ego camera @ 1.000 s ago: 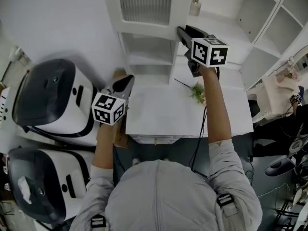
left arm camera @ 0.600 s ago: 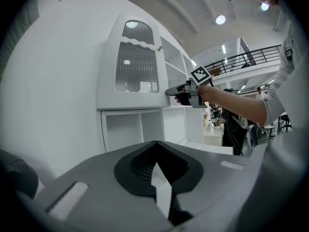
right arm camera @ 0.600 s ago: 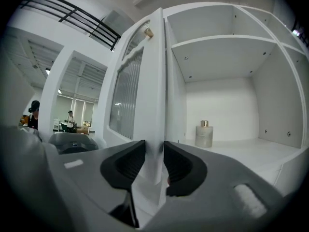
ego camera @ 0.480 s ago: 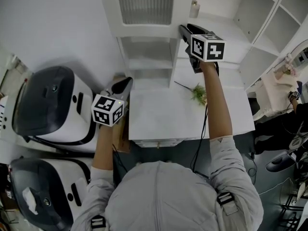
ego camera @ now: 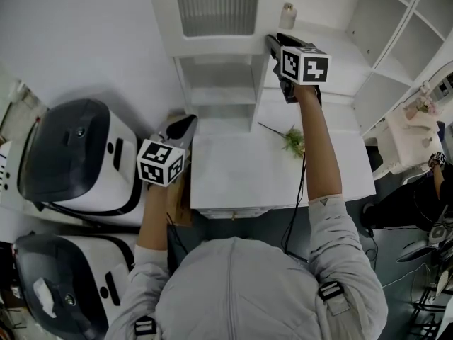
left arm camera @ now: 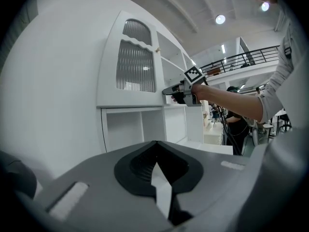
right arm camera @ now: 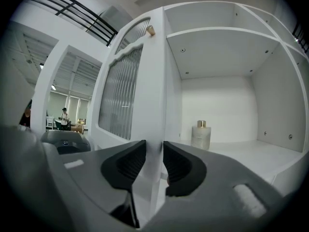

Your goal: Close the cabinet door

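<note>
The white cabinet door (ego camera: pixel 212 9) with a ribbed glass panel stands swung out from the cabinet; in the right gripper view the door (right arm camera: pixel 137 91) fills the left half. My right gripper (ego camera: pixel 272 42) is shut on the door's free edge, which fills the gap between the pads of the right gripper (right arm camera: pixel 154 151); its jaws have just been closing on that edge. My left gripper (ego camera: pixel 190 123) hangs lower, by the table's left corner, pointing at the open lower shelves. The left gripper (left arm camera: pixel 155 146) is shut and holds nothing.
A small bottle (right arm camera: pixel 201 134) stands on the open cabinet shelf behind the door; the bottle (ego camera: pixel 287 13) also shows from above. A green sprig (ego camera: pixel 291 139) lies on the white table (ego camera: pixel 241 176). Two large white-and-black machines (ego camera: pixel 78 151) stand at the left.
My right gripper has edged slightly towards the cabinet with the door's edge between its jaws. The left gripper has barely shifted.
</note>
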Tool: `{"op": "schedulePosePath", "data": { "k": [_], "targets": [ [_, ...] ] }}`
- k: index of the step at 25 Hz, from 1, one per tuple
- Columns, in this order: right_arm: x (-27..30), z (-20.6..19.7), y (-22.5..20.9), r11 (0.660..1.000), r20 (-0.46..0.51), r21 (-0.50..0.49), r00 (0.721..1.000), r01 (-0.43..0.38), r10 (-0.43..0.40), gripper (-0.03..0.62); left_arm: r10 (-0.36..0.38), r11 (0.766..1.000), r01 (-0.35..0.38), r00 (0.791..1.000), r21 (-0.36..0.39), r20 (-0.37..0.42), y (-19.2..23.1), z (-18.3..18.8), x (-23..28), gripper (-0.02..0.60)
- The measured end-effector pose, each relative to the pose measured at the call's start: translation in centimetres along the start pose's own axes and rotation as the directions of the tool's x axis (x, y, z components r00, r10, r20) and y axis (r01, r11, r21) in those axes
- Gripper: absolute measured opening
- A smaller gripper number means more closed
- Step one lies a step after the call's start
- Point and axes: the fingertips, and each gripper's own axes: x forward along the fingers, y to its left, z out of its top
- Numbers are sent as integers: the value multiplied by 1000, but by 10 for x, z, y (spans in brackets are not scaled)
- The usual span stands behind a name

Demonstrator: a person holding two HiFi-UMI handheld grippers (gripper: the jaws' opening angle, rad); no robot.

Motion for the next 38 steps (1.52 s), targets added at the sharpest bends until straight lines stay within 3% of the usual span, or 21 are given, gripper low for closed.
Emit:
{"op": "schedulePosePath", "data": {
  "k": [17, 24, 27, 38],
  "targets": [
    [-9, -1, -1, 997, -9, -69, 999, 40, -40, 124, -25, 1000, 25, 1000, 4, 1, -3, 1, -8, 18],
    [-64, -8, 8, 997, 0, -44, 998, 65, -66, 117, -77, 997, 77, 996, 9, 36, -16, 12, -17, 18],
    [-94, -19, 16, 995, 4, -36, 995, 97, -97, 71, -97, 995, 97, 994, 4, 41, -24, 12, -19, 18],
    [-188, -54, 48, 987, 0, -35, 987, 158, -158, 2, -129, 991, 124, 988, 57, 82, -52, 33, -37, 18]
  ]
}}
